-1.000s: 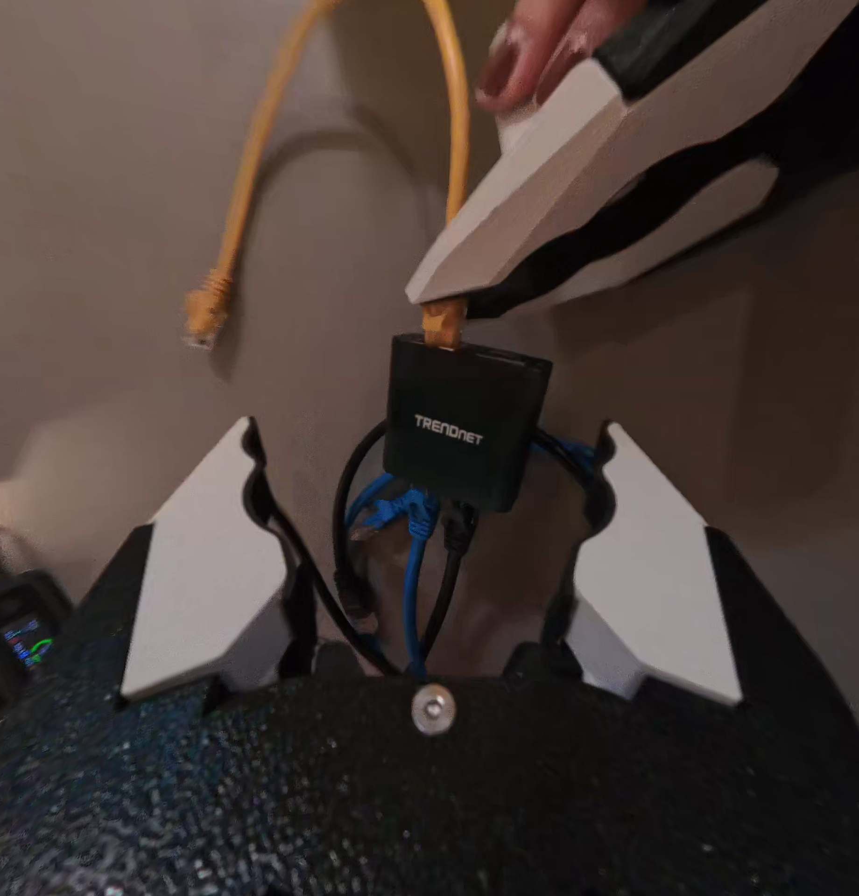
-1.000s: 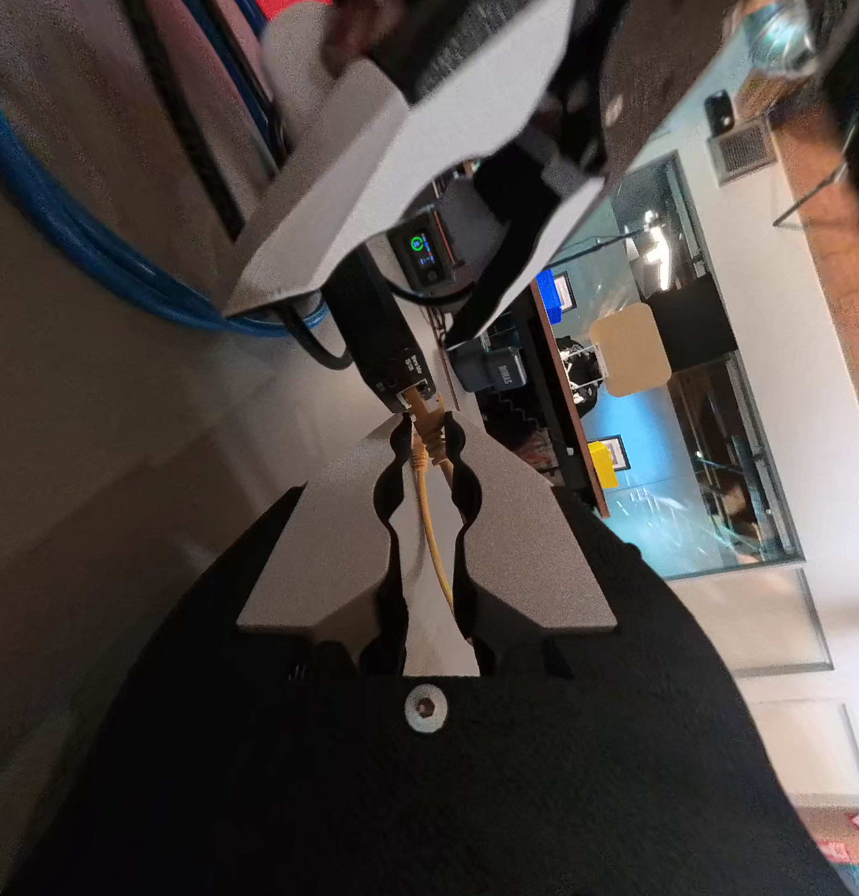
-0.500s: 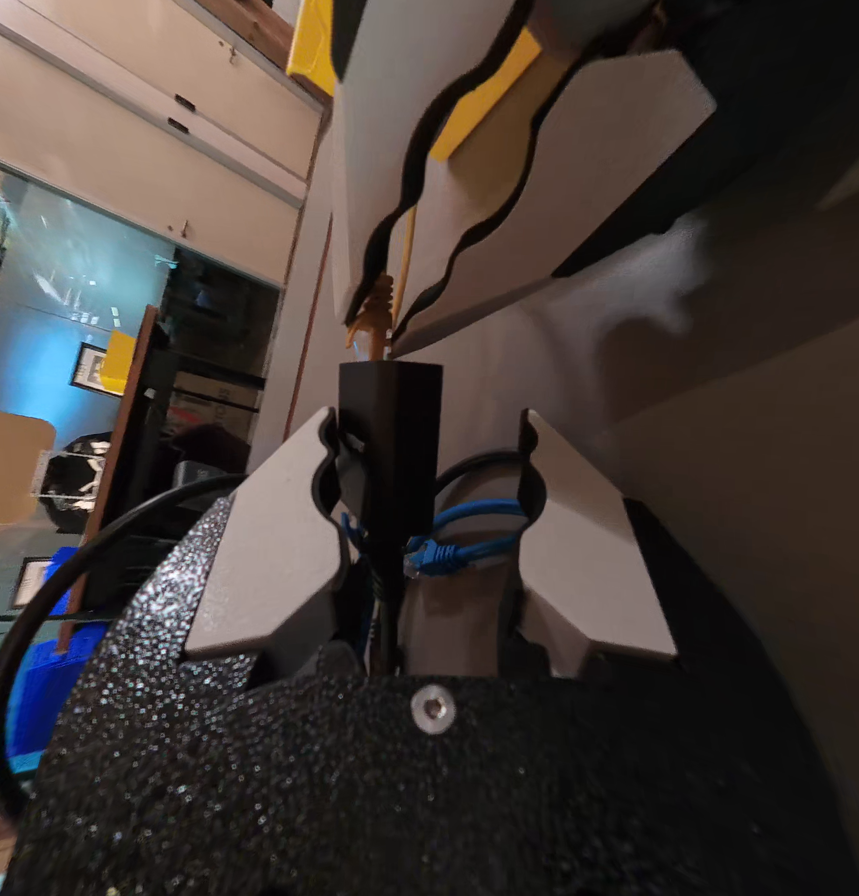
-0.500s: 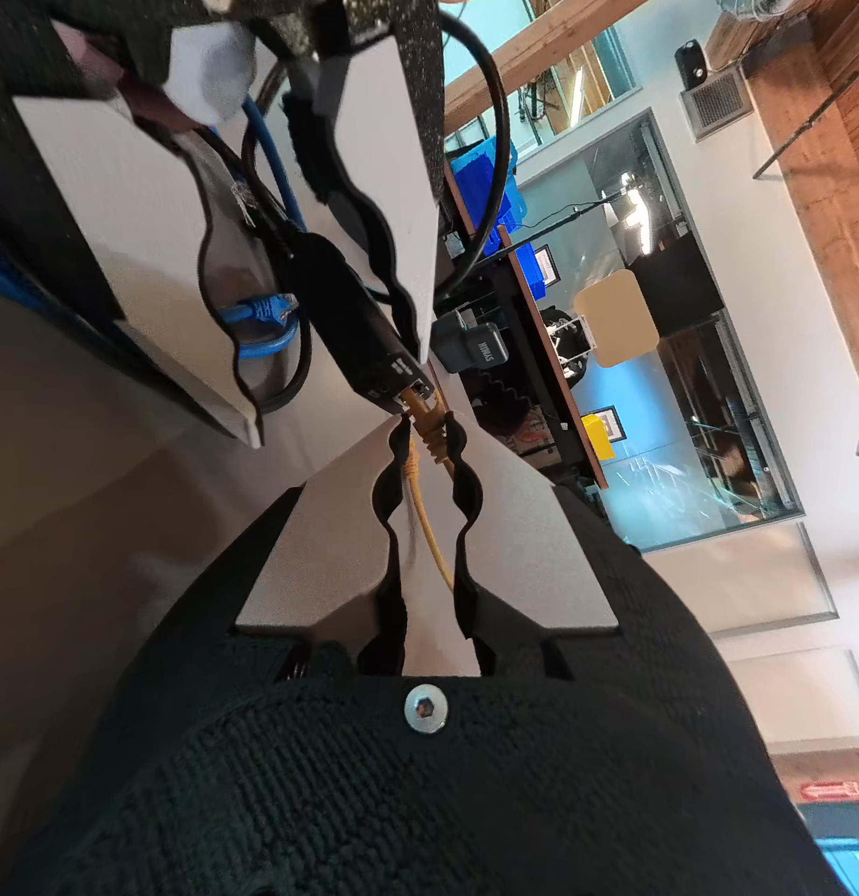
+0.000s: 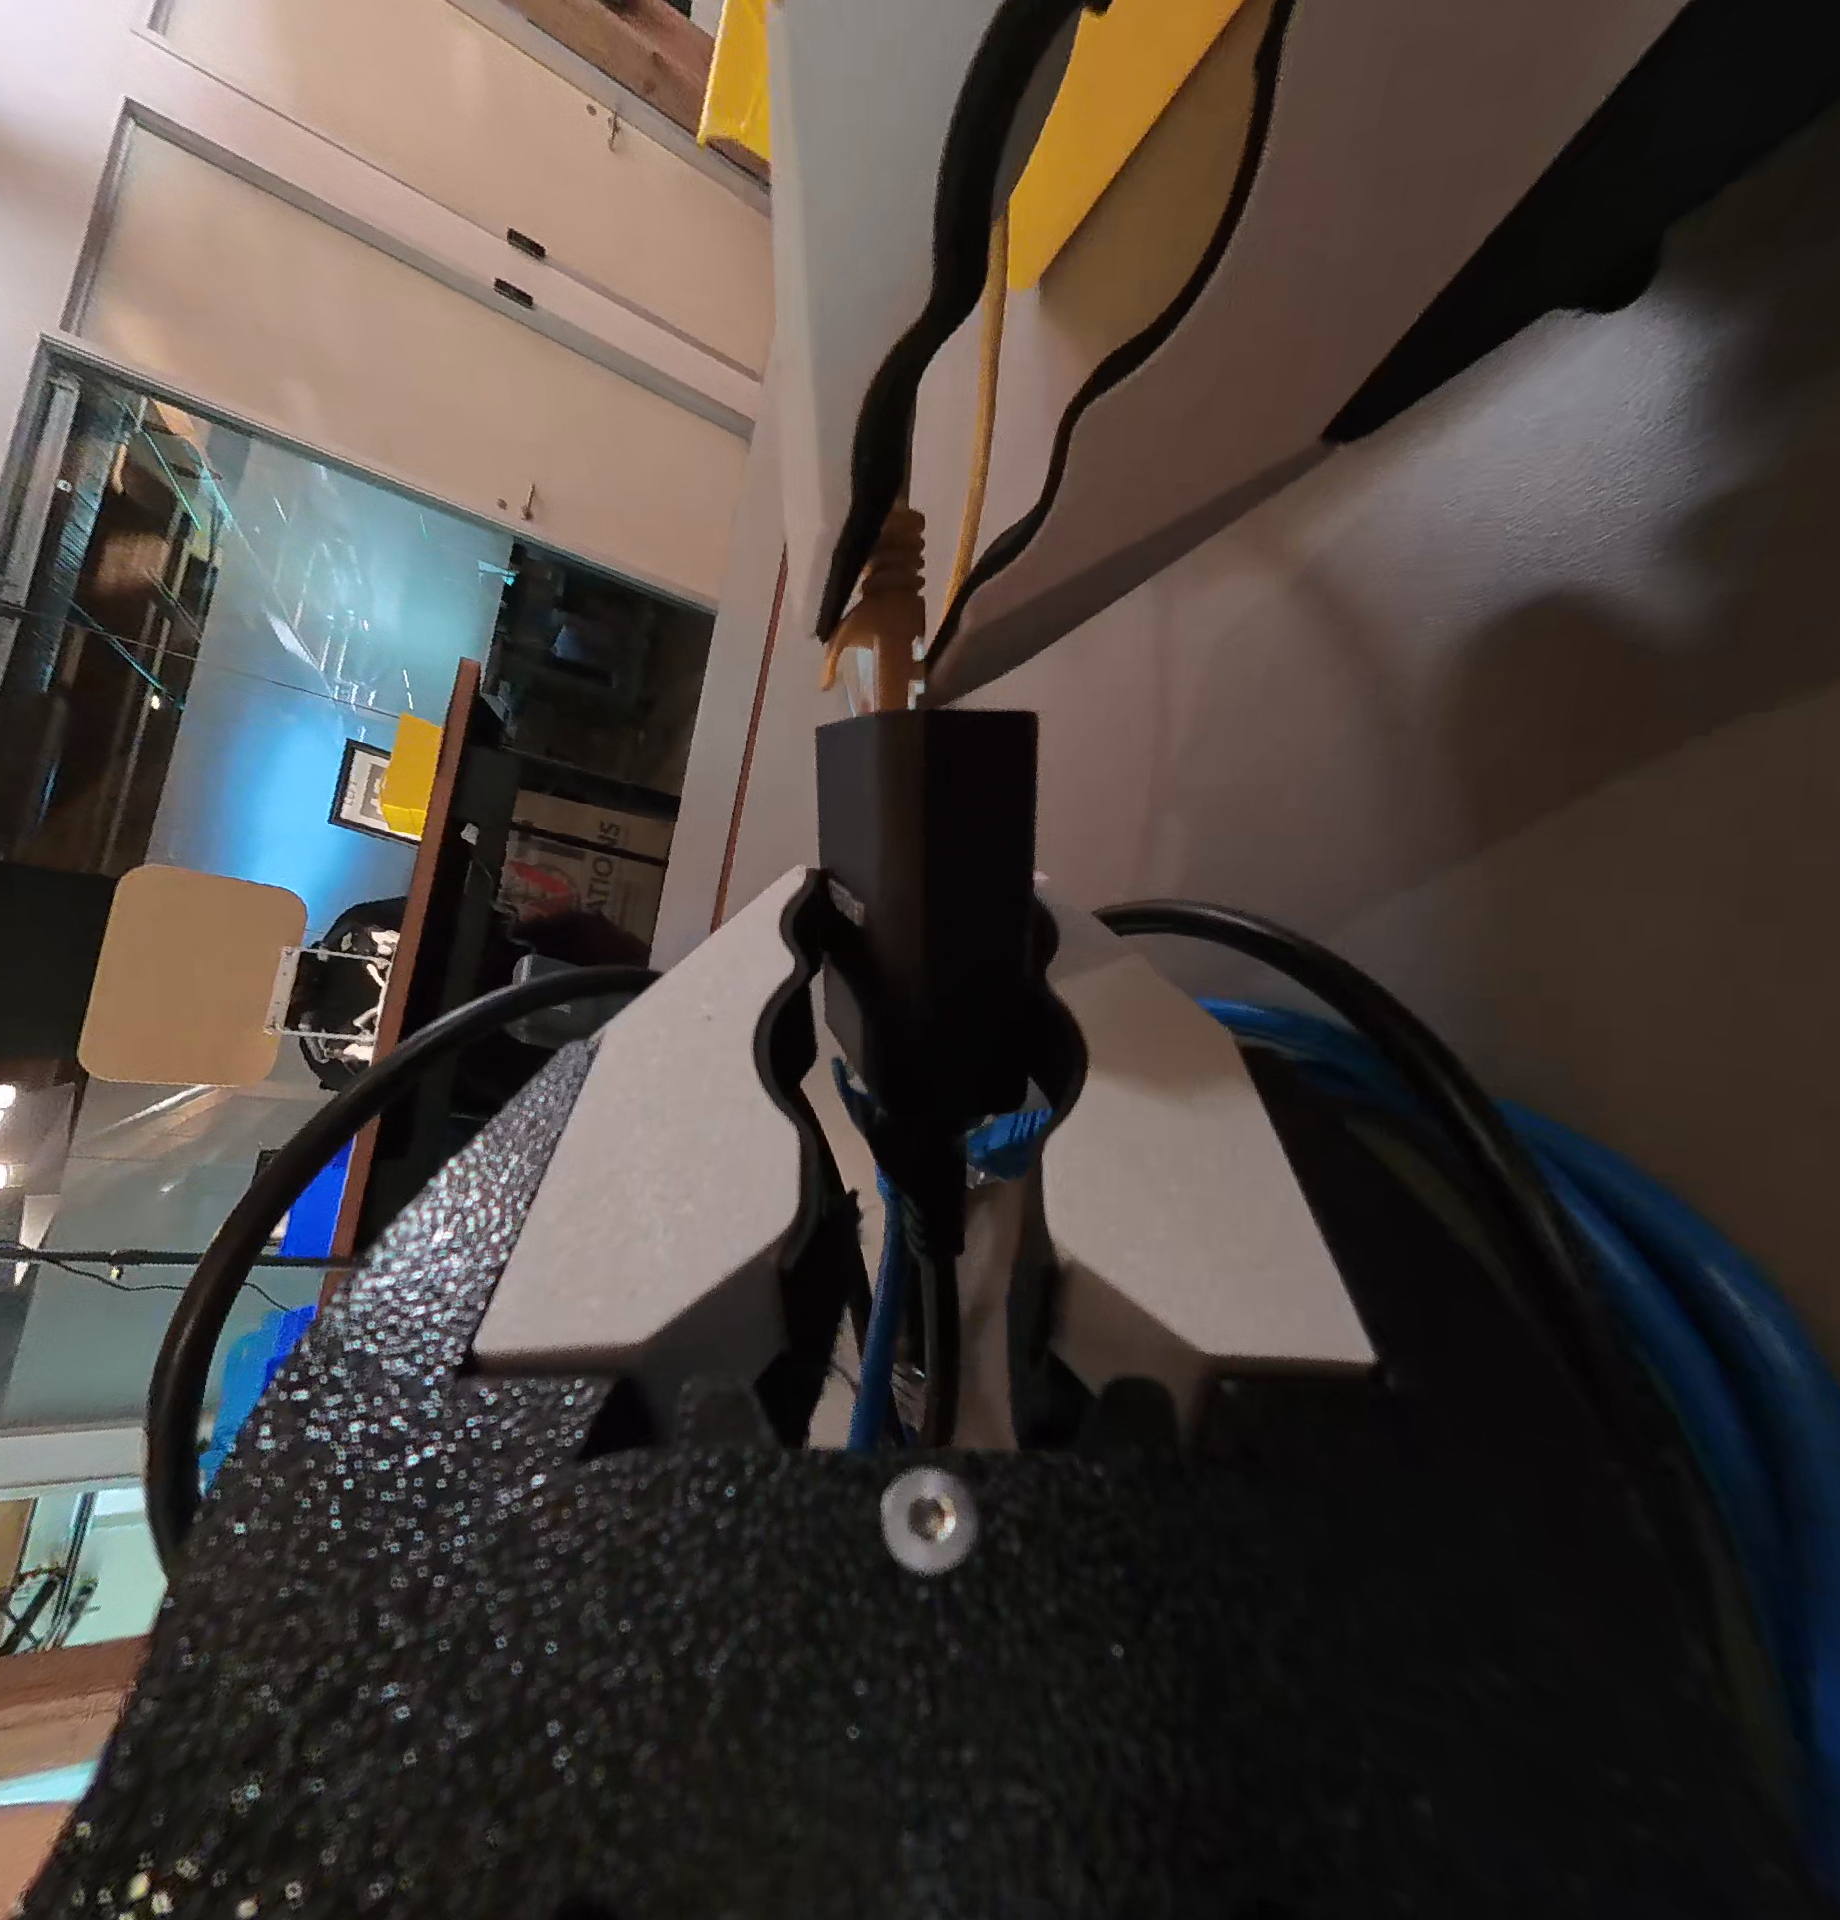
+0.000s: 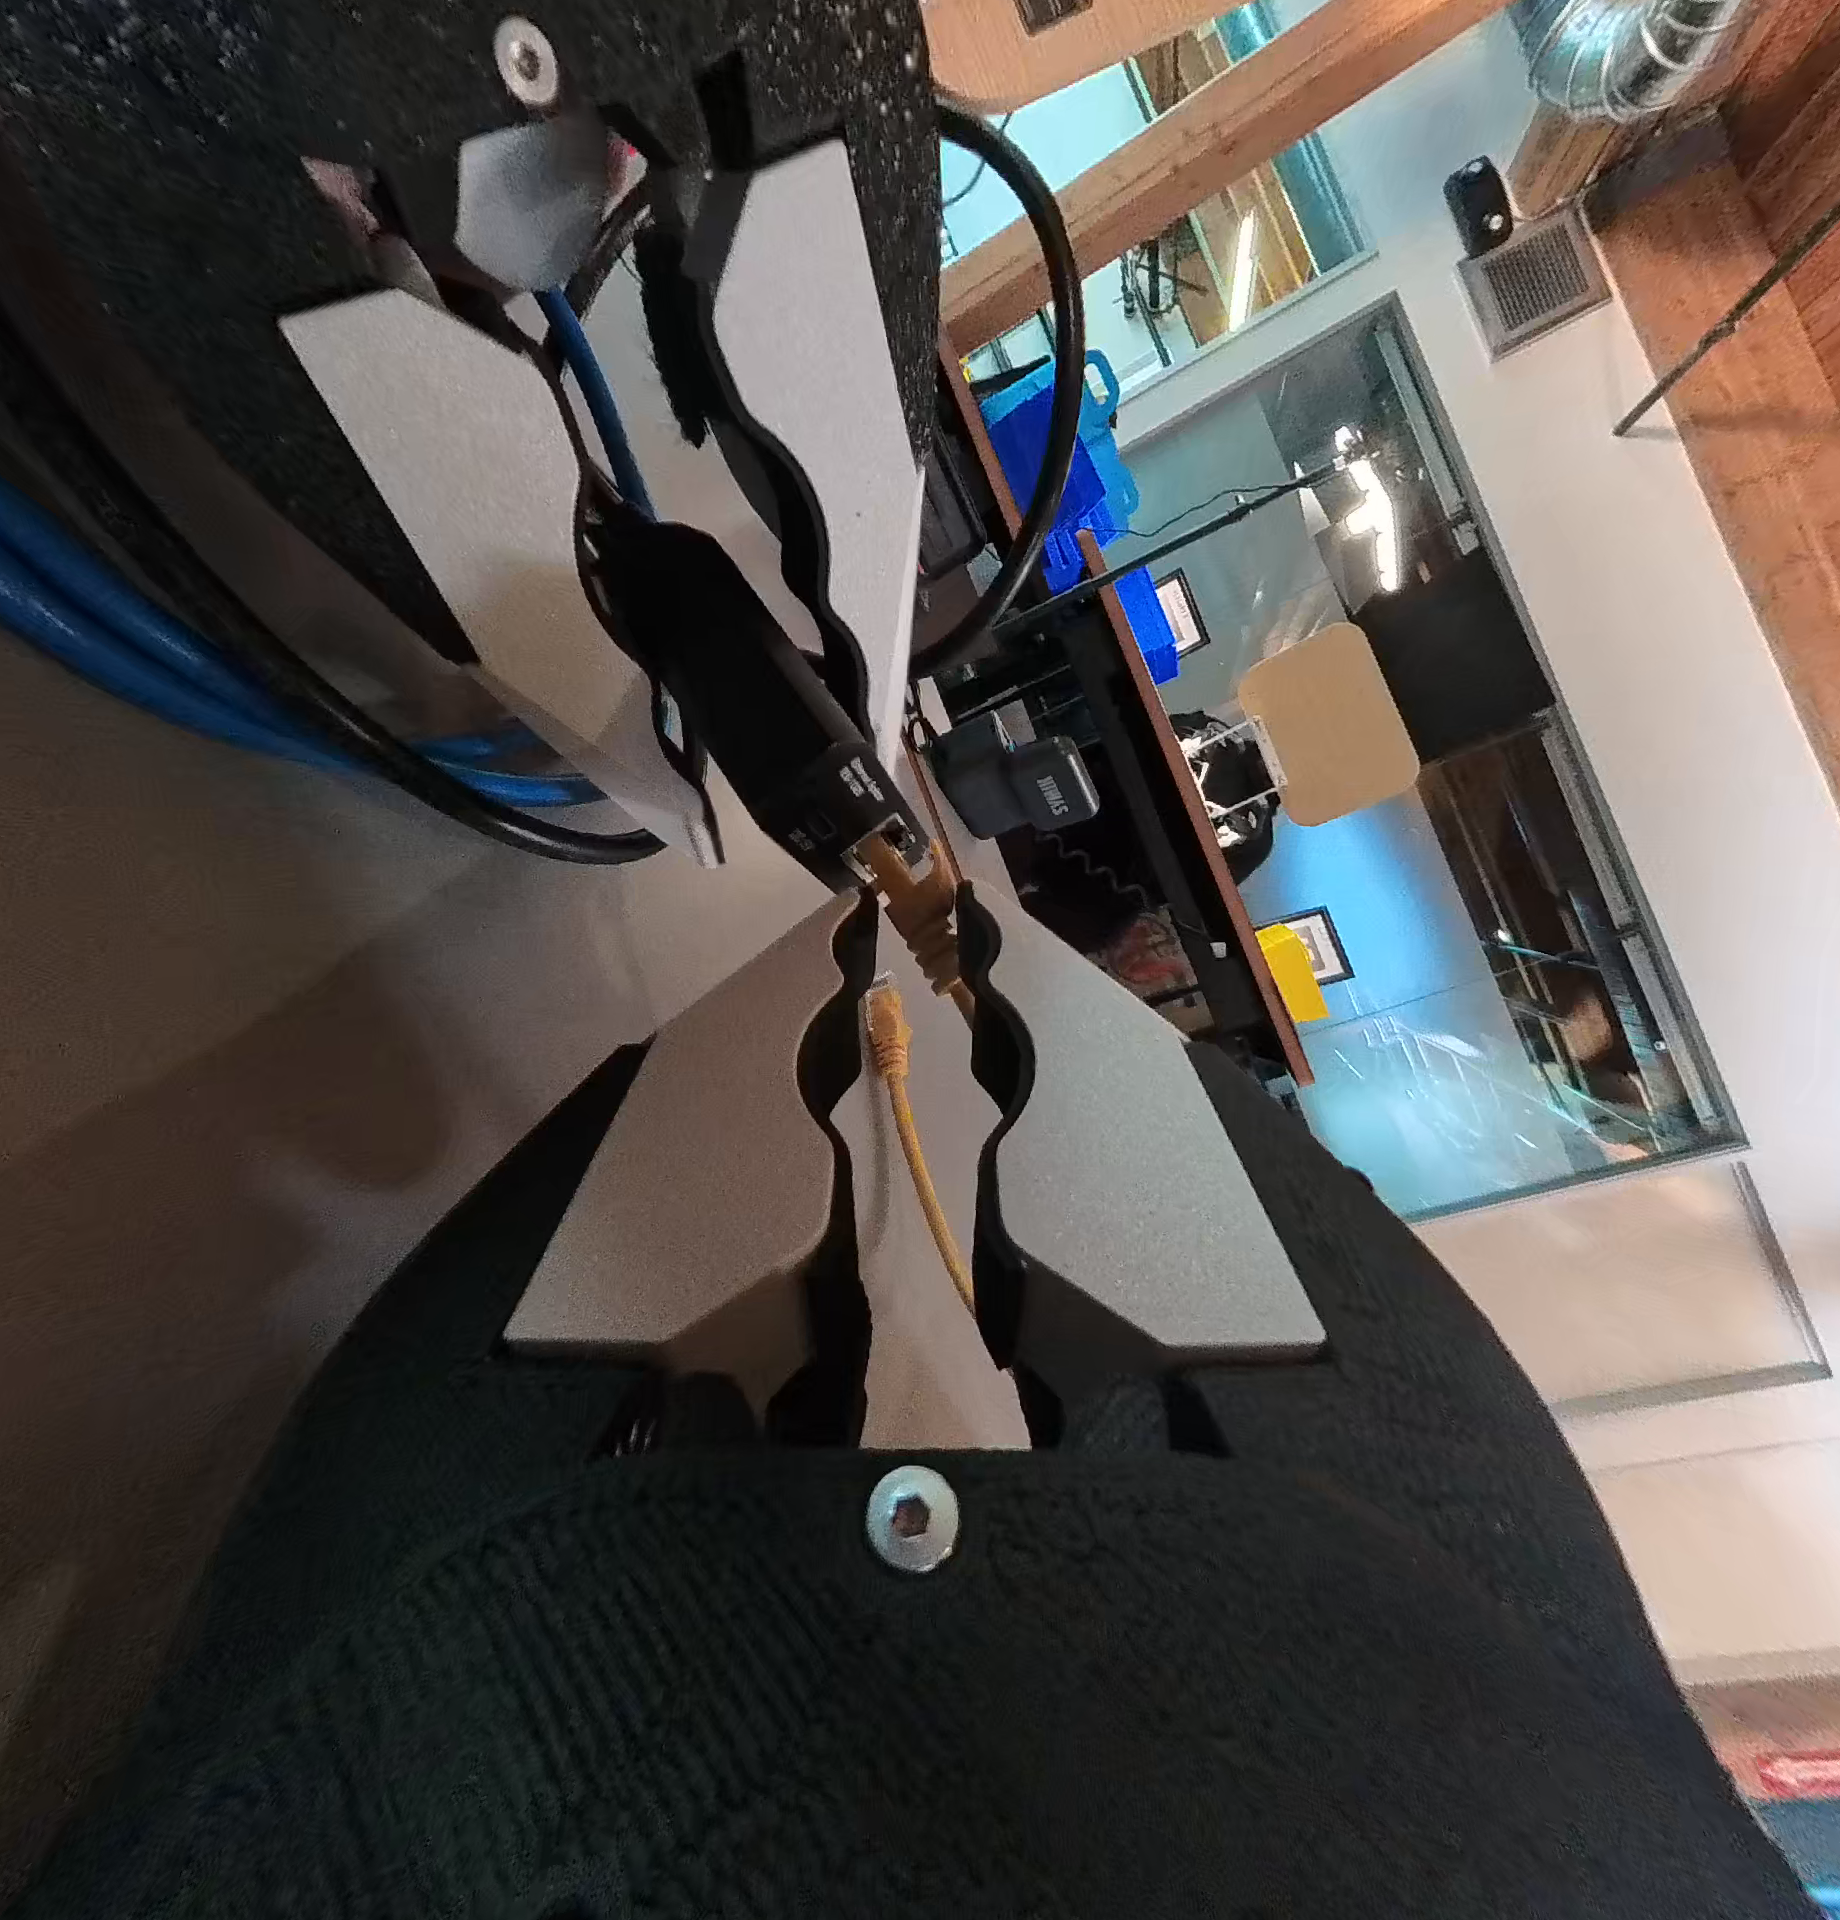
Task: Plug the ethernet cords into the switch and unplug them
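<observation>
A small black switch [image 5: 926,821] stands on edge over the grey table [image 5: 1570,727]. My left gripper [image 5: 931,904] is shut on its body, one finger on each flat side. A blue cord [image 5: 885,1330] and a black cord leave its near end between my fingers. A yellow ethernet plug [image 5: 890,613] sits in a port at the far end. My right gripper [image 6: 916,904] is shut on that yellow plug [image 6: 921,904], right at the switch [image 6: 770,707]. The left gripper [image 6: 802,790] shows at the top of the right wrist view.
The yellow cord's other plug [image 6: 888,1023] lies loose on the table [image 6: 272,1039] under my right fingers. A coil of blue cable [image 5: 1705,1299] lies beside the left gripper, and a black cable [image 5: 272,1164] loops off it. Shelves with blue and yellow bins stand beyond the table edge. The tips of both grippers are at nearly the same place.
My left gripper was open around the switch lying flat; it has rolled sideways and closed on the switch, which now stands on edge. My right gripper has kept hold of the yellow plug.
</observation>
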`<action>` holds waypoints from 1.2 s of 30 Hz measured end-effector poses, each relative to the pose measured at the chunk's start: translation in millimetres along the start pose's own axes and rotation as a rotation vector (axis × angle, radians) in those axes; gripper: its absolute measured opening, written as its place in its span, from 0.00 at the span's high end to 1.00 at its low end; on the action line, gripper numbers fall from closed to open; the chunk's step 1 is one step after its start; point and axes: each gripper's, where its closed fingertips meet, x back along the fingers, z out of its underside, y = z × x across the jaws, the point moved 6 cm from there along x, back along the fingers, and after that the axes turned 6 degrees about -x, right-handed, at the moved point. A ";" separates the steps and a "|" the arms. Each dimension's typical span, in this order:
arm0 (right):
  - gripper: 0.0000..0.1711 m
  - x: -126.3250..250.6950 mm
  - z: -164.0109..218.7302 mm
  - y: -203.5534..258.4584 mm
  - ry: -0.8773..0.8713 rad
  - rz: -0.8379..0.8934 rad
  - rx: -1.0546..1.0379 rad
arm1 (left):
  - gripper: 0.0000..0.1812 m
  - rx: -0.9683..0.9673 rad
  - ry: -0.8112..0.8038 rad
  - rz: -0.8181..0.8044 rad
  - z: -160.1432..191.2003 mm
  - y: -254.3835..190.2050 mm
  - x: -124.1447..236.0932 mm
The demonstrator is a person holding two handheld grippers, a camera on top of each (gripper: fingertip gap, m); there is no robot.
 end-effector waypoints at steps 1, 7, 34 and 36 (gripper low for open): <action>0.93 0.6 -0.4 -0.1 -0.004 -0.003 -0.001 | 0.81 -0.007 -0.013 -0.004 -1.2 0.0 1.1; 0.90 2.2 1.6 2.2 -0.028 -0.051 -0.003 | 0.87 -0.020 -0.021 0.036 0.1 -3.4 1.5; 0.92 4.1 11.1 12.6 -0.032 -0.230 -0.095 | 0.88 0.055 -0.115 0.258 12.8 -12.6 3.7; 0.92 3.9 11.7 13.1 -0.029 -0.235 -0.096 | 0.88 0.054 -0.117 0.265 13.4 -13.2 3.7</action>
